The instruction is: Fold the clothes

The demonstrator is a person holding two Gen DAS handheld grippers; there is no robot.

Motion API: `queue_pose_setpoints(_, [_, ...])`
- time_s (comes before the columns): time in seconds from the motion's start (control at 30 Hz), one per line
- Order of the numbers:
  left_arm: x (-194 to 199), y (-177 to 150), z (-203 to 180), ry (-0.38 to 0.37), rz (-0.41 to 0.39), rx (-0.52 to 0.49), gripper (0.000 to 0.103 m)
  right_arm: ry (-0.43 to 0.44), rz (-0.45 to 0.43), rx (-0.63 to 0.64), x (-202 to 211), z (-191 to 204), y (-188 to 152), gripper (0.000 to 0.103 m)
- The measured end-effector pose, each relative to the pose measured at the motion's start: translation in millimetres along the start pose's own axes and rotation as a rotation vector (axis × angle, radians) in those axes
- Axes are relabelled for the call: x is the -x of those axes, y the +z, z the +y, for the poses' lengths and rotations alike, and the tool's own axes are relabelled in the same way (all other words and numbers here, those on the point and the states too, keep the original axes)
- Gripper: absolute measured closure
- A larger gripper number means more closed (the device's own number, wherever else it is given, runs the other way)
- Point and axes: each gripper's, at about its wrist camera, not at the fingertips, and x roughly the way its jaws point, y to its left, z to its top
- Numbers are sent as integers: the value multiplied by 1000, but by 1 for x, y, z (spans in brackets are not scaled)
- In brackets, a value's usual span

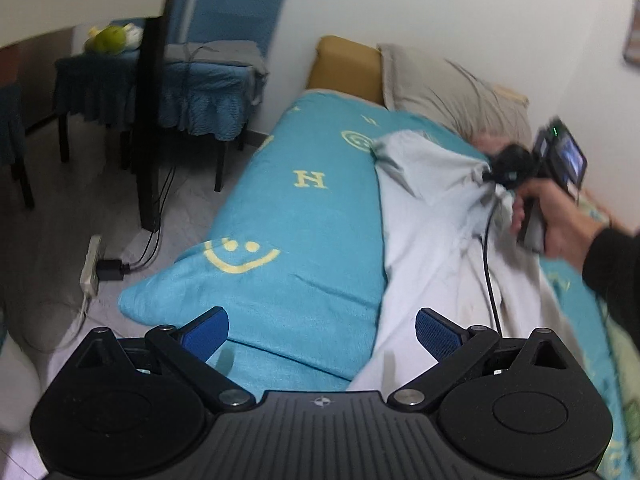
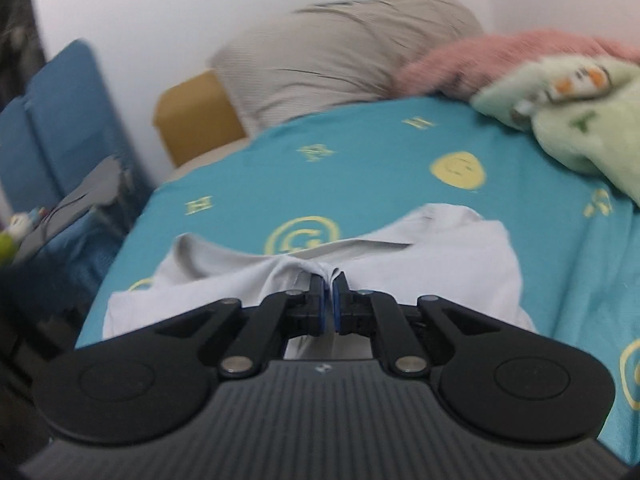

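Note:
A pale grey garment point(image 1: 432, 240) lies spread along the turquoise bedspread point(image 1: 312, 216) with yellow smiley prints. My left gripper point(image 1: 322, 332) hovers open over the near end of the bed, its blue pads wide apart, nothing between them. The garment's near edge lies just right of it. In the left wrist view a hand holds my right gripper point(image 1: 496, 174) at the garment's far end, where the cloth bunches into it. In the right wrist view my right gripper point(image 2: 329, 284) is shut on a pinched fold of the garment point(image 2: 440, 256) near its top edge.
A grey pillow point(image 2: 344, 56) and an ochre headboard point(image 2: 192, 120) sit at the bed's far end by the white wall. Pink and green plush blankets point(image 2: 568, 92) lie at the right. Blue-covered chairs point(image 1: 200, 88), a dark post, and a power strip point(image 1: 91, 268) with cables stand on the floor at left.

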Motion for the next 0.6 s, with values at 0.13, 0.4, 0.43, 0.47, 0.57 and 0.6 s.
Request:
queue_pose_setpoints(0.13, [-4,-2,-13,0,13,-63,2,-11,37,-69,8,-15,-1,81])
queue_pose_setpoints(0.4, [21,-2,-26,2,-45,-129,2,115,99,41,124,-12,-32,16])
queue_pose_setpoints(0.43, [27,-2,-29,4,-63,-142,2,128,105,63,144,-10,-38,16])
queue_pose_setpoints(0.47, [34,-2,-32,8,-83,-159,2,132,98,81,167,-8,-45,16])
queue_pose_setpoints(0.57, [51,-2,-42,19,-125,-197,2,152,70,107,237,-5,-63,16])
queue_pose_setpoints(0.6, [56,-3,-45,20,-140,-209,2,157,60,110,260,-3,-69,16])
